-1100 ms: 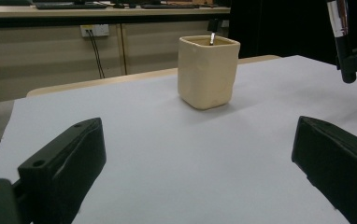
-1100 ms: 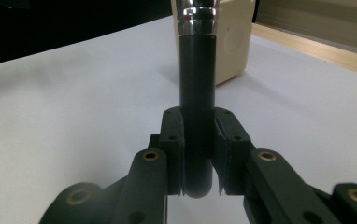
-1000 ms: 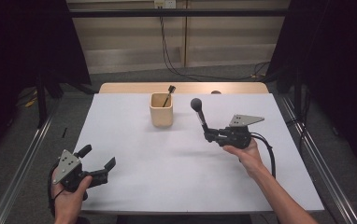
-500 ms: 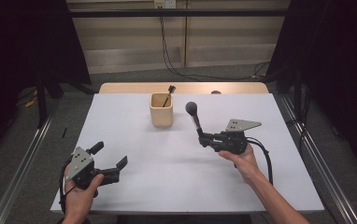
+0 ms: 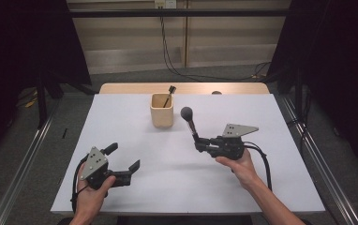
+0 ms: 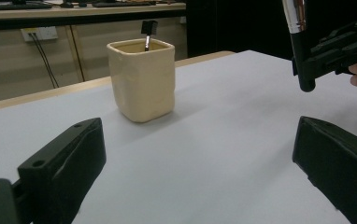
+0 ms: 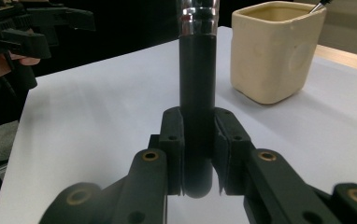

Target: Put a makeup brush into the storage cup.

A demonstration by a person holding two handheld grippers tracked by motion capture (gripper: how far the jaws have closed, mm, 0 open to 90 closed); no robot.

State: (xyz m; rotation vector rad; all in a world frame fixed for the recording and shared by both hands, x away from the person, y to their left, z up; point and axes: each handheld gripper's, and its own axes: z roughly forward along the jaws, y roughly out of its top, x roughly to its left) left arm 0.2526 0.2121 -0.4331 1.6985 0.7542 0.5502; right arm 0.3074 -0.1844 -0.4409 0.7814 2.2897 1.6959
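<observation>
We see a white desk (image 5: 167, 187) from above, with a person's forearms coming in from the near edge. The right hand-held gripper (image 5: 199, 145) is clamped on the black handle of a makeup brush (image 5: 190, 123), which rises from the jaws and leans toward the far side of the desk, its dark rounded head uppermost. In the right gripper view, the two jaws press on either side of the handle (image 7: 196, 116), and a shiny metal band sits above them at the top edge. The brush is held above the desk, near a cream square cup (image 5: 162, 110) and to its right. The cup stands toward the far middle of the desk, and a thin tool with a dark tip (image 5: 169, 94) leans inside it; we think it is another small brush, though it is too small to tell. The left hand-held gripper (image 5: 125, 161) hovers near the front left corner, its jaws wide apart with nothing between them, well apart from the cup.
</observation>
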